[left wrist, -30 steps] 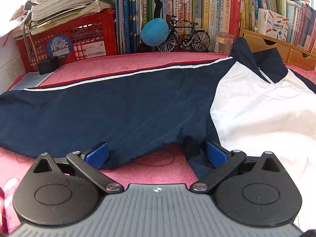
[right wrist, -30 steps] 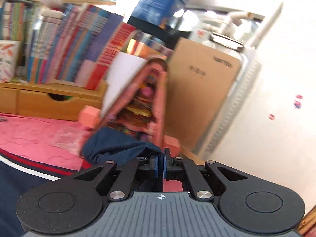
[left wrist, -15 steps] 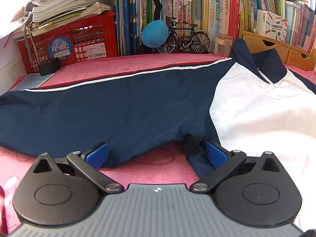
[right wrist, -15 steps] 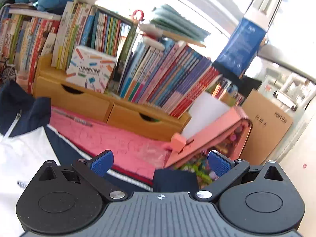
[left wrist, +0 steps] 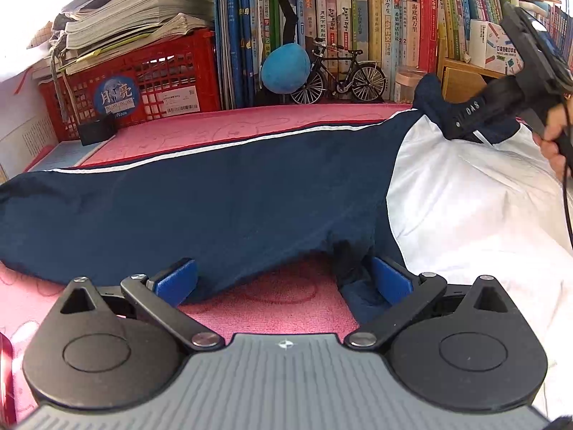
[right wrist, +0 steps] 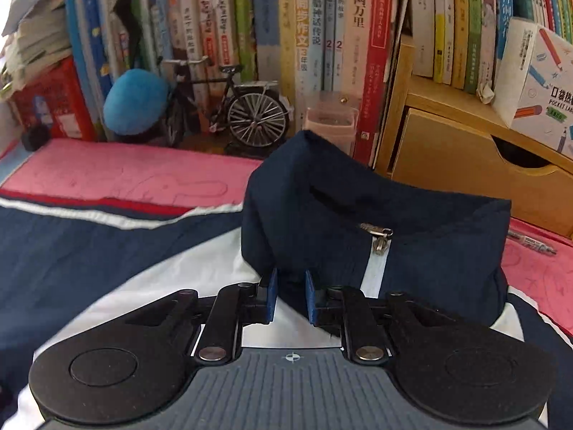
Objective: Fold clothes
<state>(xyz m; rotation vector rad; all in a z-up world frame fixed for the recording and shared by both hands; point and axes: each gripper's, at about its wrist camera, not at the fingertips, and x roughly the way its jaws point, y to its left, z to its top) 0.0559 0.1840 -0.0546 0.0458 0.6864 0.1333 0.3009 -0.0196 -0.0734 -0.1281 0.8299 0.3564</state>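
1. Left gripper (left wrist: 283, 281): jaws spread wide, grasping nothing, low over pink mat (left wrist: 272, 304); navy sleeve (left wrist: 200, 211) hem just ahead between the pads.
2. Right gripper (right wrist: 290, 297): jaws narrowed around the navy collar (right wrist: 358, 222) edge, contact hard to tell.
3. Only in right view: zipper pull (right wrist: 380, 238); only in left: hand (left wrist: 553, 132).
4. Jacket (left wrist: 465, 208) flat on mat, cut off right.
5. Beyond: toy bicycle (right wrist: 229, 107), books (left wrist: 358, 25).
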